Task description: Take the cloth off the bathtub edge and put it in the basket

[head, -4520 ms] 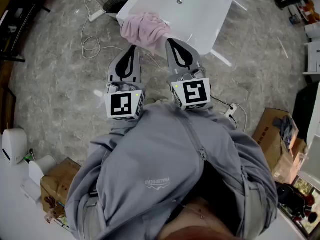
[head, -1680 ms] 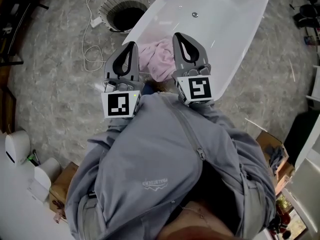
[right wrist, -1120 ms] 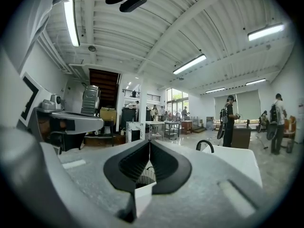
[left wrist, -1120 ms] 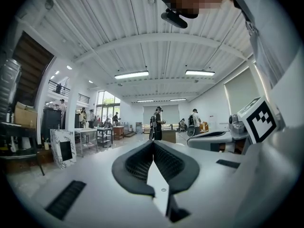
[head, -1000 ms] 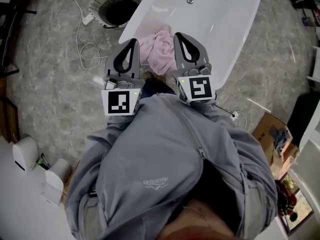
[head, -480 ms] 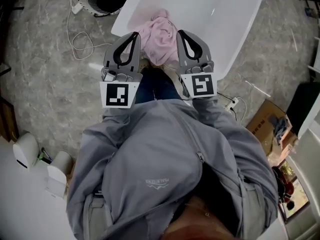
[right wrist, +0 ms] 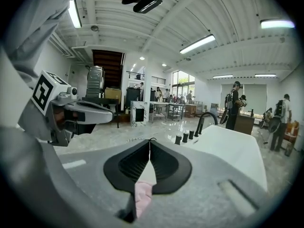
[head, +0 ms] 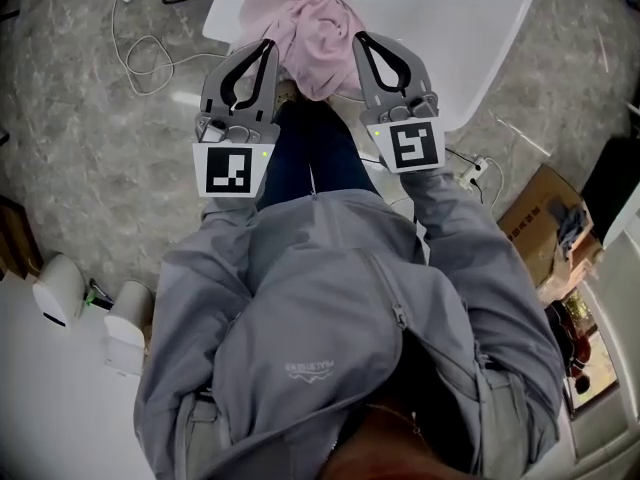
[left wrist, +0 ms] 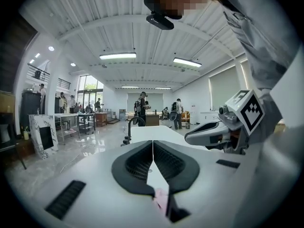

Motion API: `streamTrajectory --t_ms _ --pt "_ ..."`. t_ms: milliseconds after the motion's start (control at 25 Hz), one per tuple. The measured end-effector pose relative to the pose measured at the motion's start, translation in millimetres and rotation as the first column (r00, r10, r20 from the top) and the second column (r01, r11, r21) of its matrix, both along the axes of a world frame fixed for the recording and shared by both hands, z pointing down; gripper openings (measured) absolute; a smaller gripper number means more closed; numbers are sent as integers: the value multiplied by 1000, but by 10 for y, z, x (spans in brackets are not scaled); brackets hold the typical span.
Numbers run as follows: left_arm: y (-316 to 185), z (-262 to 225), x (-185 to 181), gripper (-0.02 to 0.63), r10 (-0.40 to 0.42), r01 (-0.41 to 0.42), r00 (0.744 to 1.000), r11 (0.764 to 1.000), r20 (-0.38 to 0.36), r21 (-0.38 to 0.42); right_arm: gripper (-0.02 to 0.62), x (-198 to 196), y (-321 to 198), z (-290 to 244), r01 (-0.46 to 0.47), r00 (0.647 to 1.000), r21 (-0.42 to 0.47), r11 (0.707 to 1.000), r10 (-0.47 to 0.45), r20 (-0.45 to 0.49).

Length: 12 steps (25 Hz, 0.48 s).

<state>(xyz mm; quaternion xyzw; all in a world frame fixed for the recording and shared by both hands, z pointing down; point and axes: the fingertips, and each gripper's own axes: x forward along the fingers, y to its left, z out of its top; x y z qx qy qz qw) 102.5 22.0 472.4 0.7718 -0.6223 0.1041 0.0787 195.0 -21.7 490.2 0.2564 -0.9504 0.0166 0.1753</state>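
With my left hand-held gripper [head: 263, 46] and right hand-held gripper [head: 362, 40] both clenched on nothing, either side of the pink cloth [head: 318, 20] heaped on the near edge of the bathtub [head: 480, 38], I judge I should open one, sink it into the folds, then close.

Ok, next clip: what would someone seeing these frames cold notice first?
A crumpled pink cloth lies heaped on the near edge of the white bathtub, at the top of the head view. Just below it, the left gripper and right gripper point at either side of the cloth, both with jaws together, gripping nothing. The person's grey jacket fills the lower half.
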Motion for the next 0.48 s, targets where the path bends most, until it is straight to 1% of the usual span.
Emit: streamTrajectory --t_ms 80,240,400,480 --pt "-1 164 2 6 7 -7 1000 1000 -9 -11 5 30 -5 191 0 1000 -24 1000 0 -12" --pt "-6 489 1 6 34 -34 999 998 1 -48 8 85 -44 540 -29 999 -77 997 27 -22" --pt "9 800 25 8 43 -45 999 995 -26 -84 14 152 -17 915 -34 999 -169 985 27 -48" --pt "37 967 49 8 43 -47 999 992 -33 -117 18 214 5 1091 -43 997 -206 978 30 -66"
